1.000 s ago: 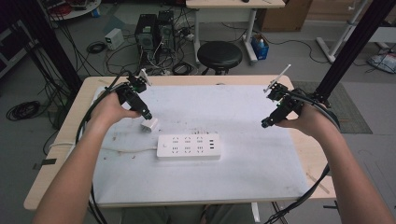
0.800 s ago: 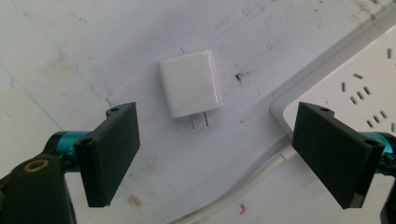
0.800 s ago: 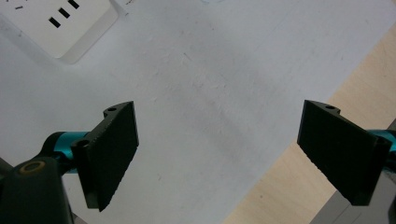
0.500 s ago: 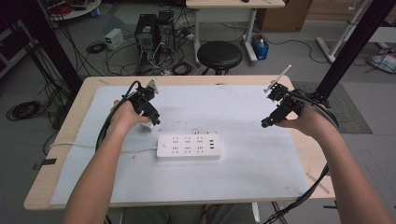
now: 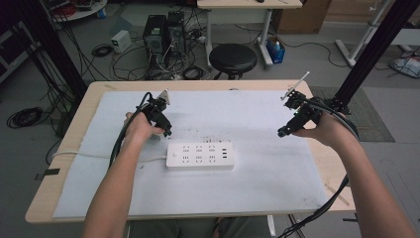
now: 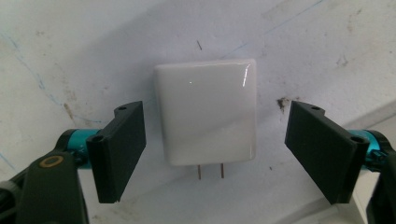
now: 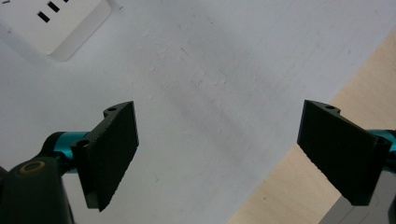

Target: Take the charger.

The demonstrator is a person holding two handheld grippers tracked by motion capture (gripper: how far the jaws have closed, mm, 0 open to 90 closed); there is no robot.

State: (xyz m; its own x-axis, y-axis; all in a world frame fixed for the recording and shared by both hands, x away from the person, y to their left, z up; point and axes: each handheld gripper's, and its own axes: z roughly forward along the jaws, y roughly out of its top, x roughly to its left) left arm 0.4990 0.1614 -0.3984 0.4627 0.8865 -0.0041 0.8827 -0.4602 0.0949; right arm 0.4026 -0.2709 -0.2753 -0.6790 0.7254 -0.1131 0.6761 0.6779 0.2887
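Step in hand, as I judge it: picking up the white plug adapter [image 6: 206, 112]. My left claw [image 6: 215, 156] is spread, its jaws on either side of the adapter, not touching. The adapter lies flat on the white mat [image 5: 257, 183], left of the counter's [image 5: 69, 173] middle, just behind the power strip [image 5: 199, 155]; it is glossy, square, with two prongs. Next: press the jaws together squarely on its sides. My right claw [image 7: 233, 154] is spread and empty near the right edge.
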